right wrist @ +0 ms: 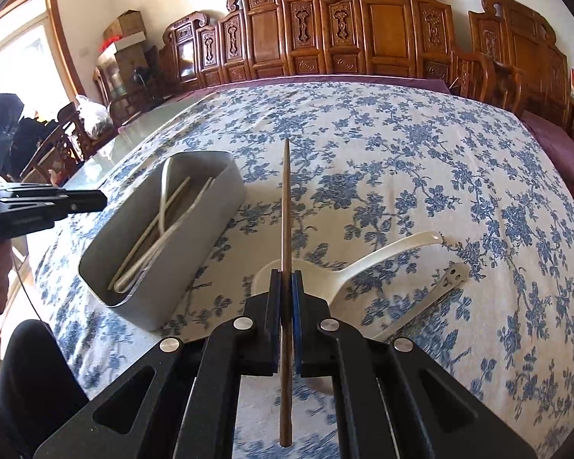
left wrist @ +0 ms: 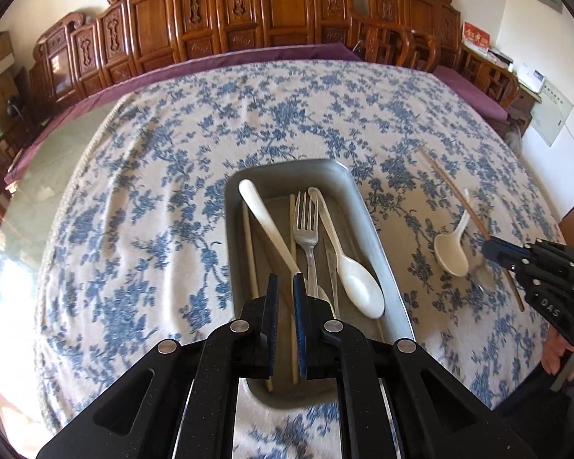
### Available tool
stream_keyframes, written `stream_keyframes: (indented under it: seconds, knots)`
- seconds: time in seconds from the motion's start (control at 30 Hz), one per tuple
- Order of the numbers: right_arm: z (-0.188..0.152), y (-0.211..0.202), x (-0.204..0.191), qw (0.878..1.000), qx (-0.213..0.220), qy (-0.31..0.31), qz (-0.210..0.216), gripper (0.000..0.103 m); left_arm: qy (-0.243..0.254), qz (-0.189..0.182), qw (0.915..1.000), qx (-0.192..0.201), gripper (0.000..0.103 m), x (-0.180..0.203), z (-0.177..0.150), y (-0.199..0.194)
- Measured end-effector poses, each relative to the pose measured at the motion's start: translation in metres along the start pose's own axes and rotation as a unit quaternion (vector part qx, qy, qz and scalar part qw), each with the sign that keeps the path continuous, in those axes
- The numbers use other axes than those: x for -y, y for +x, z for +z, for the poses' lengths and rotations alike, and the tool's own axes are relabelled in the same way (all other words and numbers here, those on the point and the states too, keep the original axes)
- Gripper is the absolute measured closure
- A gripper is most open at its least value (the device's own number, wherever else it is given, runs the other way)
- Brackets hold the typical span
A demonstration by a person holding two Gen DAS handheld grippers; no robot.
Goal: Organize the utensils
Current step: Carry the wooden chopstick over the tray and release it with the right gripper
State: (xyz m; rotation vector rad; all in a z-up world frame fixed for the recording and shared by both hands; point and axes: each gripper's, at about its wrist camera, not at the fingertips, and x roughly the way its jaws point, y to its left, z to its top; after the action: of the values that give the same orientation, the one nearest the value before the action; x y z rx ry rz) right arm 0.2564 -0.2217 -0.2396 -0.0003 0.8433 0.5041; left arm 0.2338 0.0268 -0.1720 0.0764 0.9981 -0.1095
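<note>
Your right gripper (right wrist: 286, 281) at lower centre pinches the brown chopstick (right wrist: 285, 206), which points up the frame. Your left gripper (left wrist: 283, 287) hangs slightly parted, holding nothing, over the grey tray (left wrist: 379, 237) with fork (left wrist: 306, 229) and white spoons (left wrist: 348, 264).

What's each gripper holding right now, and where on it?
Right gripper pinches the brown chopstick on its shaft, toward the near end. Left gripper holds nothing, over the tray.
</note>
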Motion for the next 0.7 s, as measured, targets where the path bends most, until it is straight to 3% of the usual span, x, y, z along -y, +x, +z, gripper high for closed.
stream_keyframes:
  seconds: [0.33,0.5,0.57,0.7]
  knots:
    - [0.001,-0.014,-0.049,1.0,-0.009,-0.002,0.012,0.097,-0.003,-0.006,0.9995,0.031,0.094,-0.022,-0.014,-0.042]
    - [0.011,-0.015,-0.068,1.0,-0.014,-0.003,0.022,0.097,-0.013,-0.004,0.9989,0.046,0.085,-0.036,-0.019,-0.054]
    - [0.015,-0.012,-0.075,1.0,-0.018,-0.002,0.026,0.097,-0.017,-0.006,0.9986,0.049,0.08,-0.04,-0.021,-0.056]
    - [0.022,-0.003,-0.088,0.999,-0.026,-0.004,0.03,0.097,-0.025,-0.009,0.998,0.057,0.047,-0.048,-0.025,-0.06]
